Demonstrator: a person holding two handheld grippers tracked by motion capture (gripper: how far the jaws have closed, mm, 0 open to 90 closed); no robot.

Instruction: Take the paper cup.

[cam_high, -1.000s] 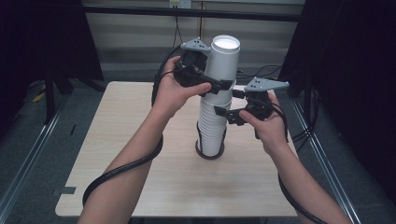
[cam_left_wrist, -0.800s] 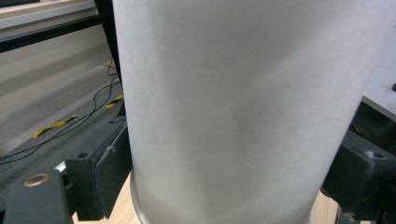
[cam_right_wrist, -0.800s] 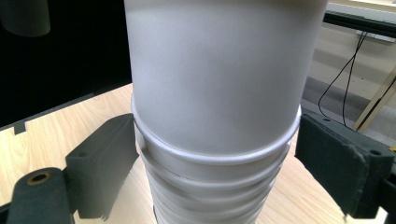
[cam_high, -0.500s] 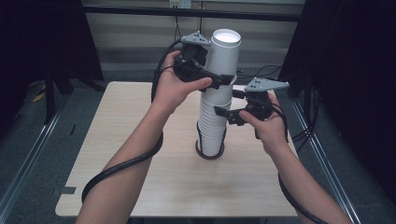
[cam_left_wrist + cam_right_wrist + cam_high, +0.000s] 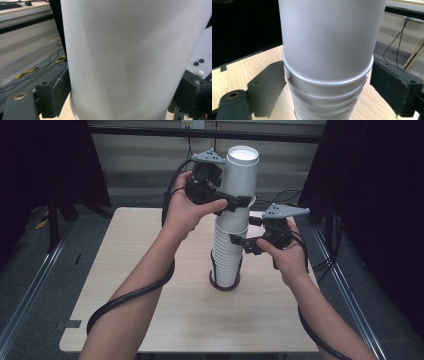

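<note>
A tall stack of white paper cups stands mouth down on a dark ring in the middle of the wooden table. The top cup is raised partly off the stack, with my left gripper shut on its lower part. In the left gripper view the cup's wall sits between both black pads. My right gripper is shut on the stack just below. Its pads press the rolled rims of the cups under the top cup.
Black cables trail from both grippers, one looping over the table's left front. Dark curtains and metal frame rails flank the table. A black crossbar runs behind it.
My left gripper has lifted the top cup steadily upward, sliding it higher off the stack. The right gripper has stayed on the stack.
</note>
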